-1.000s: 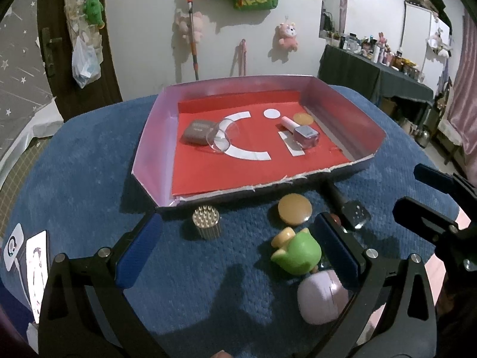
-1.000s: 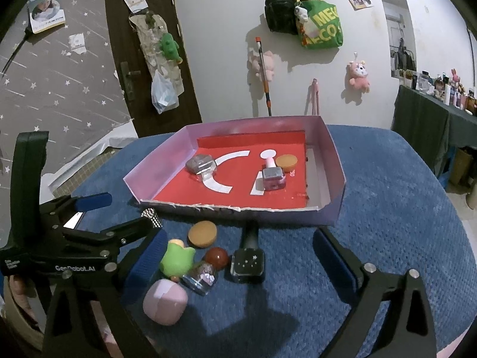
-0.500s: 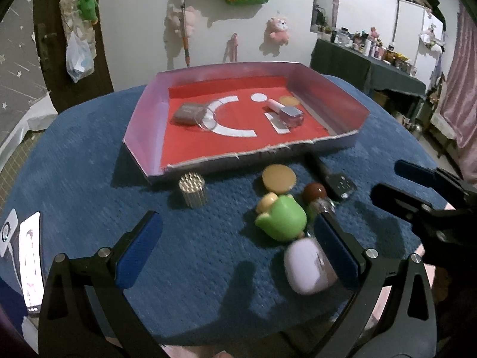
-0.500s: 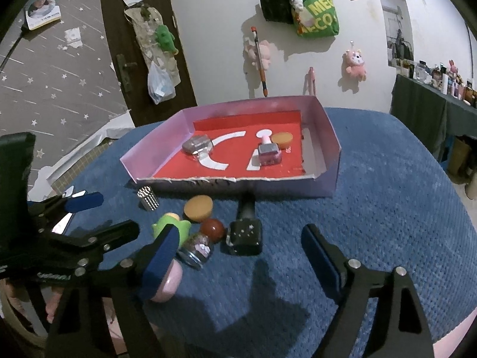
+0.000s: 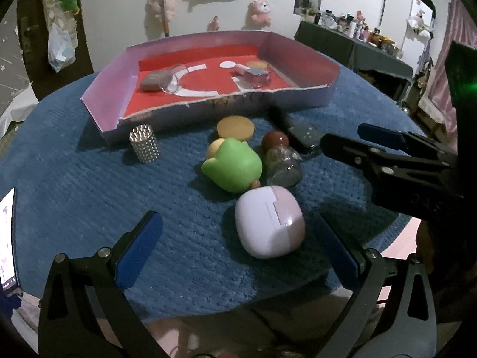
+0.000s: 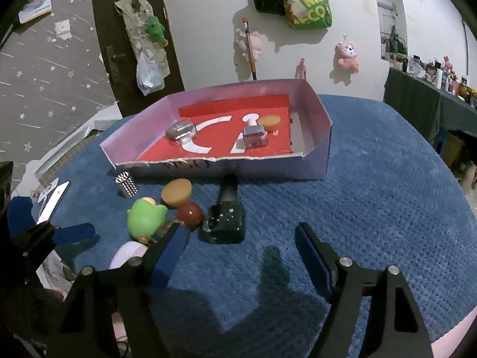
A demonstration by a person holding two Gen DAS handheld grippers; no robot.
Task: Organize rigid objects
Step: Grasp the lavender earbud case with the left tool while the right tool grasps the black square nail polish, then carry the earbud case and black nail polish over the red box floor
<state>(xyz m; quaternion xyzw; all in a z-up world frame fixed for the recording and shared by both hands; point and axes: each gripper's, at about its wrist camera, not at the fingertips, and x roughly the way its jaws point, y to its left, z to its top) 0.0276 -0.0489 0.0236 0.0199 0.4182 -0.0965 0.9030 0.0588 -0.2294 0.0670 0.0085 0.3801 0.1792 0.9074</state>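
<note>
A pale pink case lies on the blue cloth between the fingers of my left gripper, which is open and not touching it. Behind it sit a green toy, a small glass jar, a brown ball, a tan disc and a studded silver cylinder. My right gripper hangs just short of a black star-speckled bottle; its jaws are closing with nothing between them. The pink tray with a red liner holds a pink bottle, an orange disc and a grey object.
A phone lies at the left edge of the round blue-covered table. The right gripper reaches in from the right in the left wrist view. A dark cluttered side table stands at the far right.
Both grippers have sunk toward the table. The pale pink case now lies between the left fingers. The right jaws have narrowed and come nearer the black bottle.
</note>
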